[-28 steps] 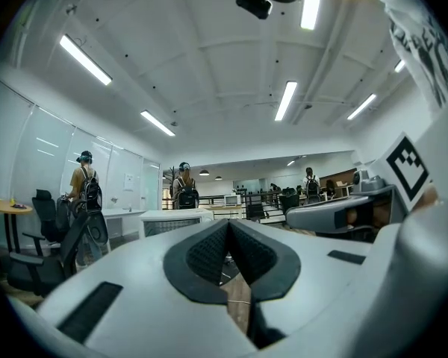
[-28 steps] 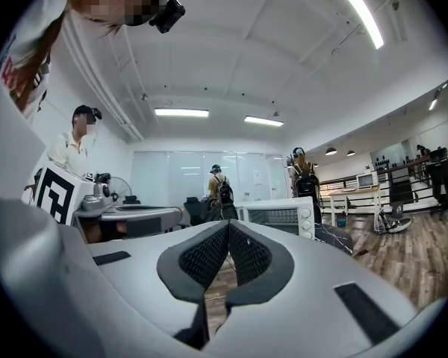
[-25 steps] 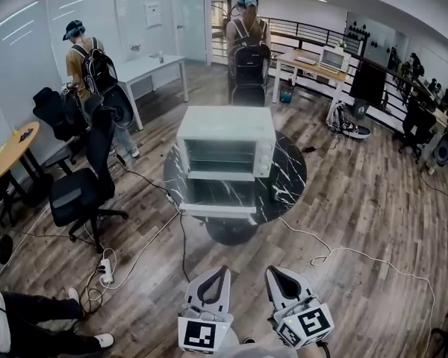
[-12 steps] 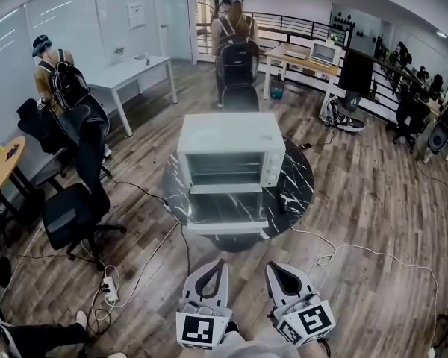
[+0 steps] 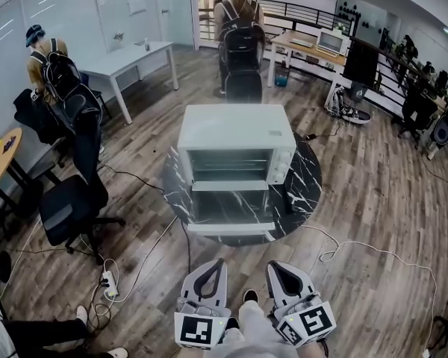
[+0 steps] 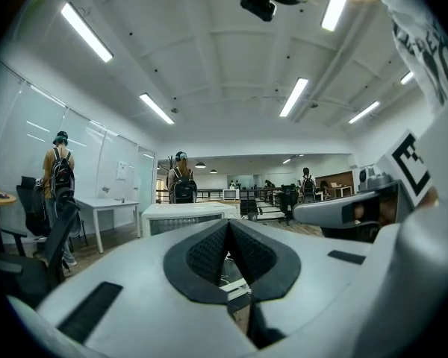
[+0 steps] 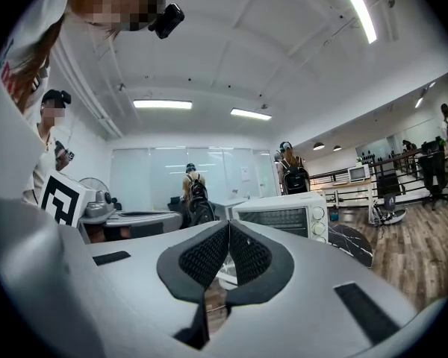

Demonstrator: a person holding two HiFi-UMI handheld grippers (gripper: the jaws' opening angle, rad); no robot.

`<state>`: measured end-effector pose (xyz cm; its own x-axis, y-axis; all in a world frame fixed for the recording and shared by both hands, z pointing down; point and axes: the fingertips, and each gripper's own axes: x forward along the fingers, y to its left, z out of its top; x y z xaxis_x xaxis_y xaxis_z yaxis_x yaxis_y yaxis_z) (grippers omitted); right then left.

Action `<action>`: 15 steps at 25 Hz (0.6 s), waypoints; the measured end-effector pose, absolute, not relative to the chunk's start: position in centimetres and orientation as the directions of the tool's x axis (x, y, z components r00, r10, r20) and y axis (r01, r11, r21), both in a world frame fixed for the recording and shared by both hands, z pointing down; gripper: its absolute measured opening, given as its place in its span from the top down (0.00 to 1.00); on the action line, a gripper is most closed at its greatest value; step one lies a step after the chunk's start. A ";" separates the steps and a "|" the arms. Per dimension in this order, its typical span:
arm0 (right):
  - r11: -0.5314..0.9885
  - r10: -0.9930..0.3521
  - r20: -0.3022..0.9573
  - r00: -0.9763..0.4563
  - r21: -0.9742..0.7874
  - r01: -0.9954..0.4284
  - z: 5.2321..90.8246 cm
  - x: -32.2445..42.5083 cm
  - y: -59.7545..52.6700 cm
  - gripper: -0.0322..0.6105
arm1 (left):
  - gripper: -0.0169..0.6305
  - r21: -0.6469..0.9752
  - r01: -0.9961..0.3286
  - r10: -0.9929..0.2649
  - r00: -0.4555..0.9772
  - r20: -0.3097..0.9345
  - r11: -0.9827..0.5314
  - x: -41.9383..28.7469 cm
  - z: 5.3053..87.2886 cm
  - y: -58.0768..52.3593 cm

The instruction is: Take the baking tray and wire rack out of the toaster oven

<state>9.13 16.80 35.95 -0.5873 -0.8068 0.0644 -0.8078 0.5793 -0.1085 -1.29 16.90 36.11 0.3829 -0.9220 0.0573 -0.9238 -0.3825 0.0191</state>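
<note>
A white toaster oven (image 5: 235,134) stands on a round black marble table (image 5: 305,179), its glass door (image 5: 231,209) folded down toward me. Inside the cavity a wire rack (image 5: 230,168) shows faintly; I cannot make out the baking tray. My left gripper (image 5: 219,262) and right gripper (image 5: 272,265) hang side by side over the floor, short of the table, both shut and empty. The left gripper view has the shut left gripper (image 6: 228,223) level, with the oven (image 6: 185,216) ahead. In the right gripper view the right gripper (image 7: 228,224) is shut, the oven (image 7: 282,215) ahead right.
A black office chair (image 5: 67,207) stands left of the table, another chair (image 5: 243,86) behind it with a person (image 5: 240,21) wearing a backpack. Cables and a power strip (image 5: 107,278) lie on the wood floor. A white desk (image 5: 127,60) is at back left.
The oven and table have come nearer and lower in the head view as I walk forward. Both grippers stay shut and keep their place at the bottom of the view.
</note>
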 end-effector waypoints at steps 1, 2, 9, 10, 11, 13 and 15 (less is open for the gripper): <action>0.579 -0.806 0.067 -0.588 -0.111 -0.807 36.1 9.2 16.2 0.95 | 0.99 0.021 -0.925 -0.923 0.380 0.061 -0.380 -1.3 36.3 16.3; 0.580 -0.805 0.070 -0.589 -0.113 -0.807 36.3 9.2 15.4 0.95 | 0.99 0.024 -0.926 -0.924 0.377 0.065 -0.376 -1.4 36.4 15.7; 0.604 -0.788 0.069 -0.612 -0.105 -0.790 36.5 10.0 8.3 0.95 | 0.99 0.011 -0.938 -0.936 0.345 0.070 -0.345 -1.2 36.8 9.3; 0.610 -0.785 0.066 -0.616 -0.100 -0.786 36.4 10.2 7.2 0.95 | 0.99 0.007 -0.941 -0.938 0.339 0.067 -0.339 -1.1 36.6 8.3; 0.614 -0.781 0.063 -0.621 -0.096 -0.783 36.3 10.3 6.2 0.95 | 0.99 0.005 -0.943 -0.942 0.331 0.063 -0.331 -1.2 36.6 7.4; 0.624 -0.775 0.058 -0.630 -0.091 -0.776 36.3 10.5 4.4 0.95 | 0.99 0.006 -0.950 -0.949 0.311 0.053 -0.311 -1.3 36.6 5.8; 0.636 -0.765 0.055 -0.641 -0.090 -0.766 36.4 10.6 2.9 0.95 | 0.99 0.011 -0.956 -0.955 0.293 0.046 -0.293 -1.2 36.6 4.4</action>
<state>10.59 2.87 36.41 -0.6414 -0.7653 0.0545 -0.7665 0.6360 -0.0897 -1.24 4.40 36.64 0.2932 -0.9550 0.0459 -0.9561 -0.2930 0.0109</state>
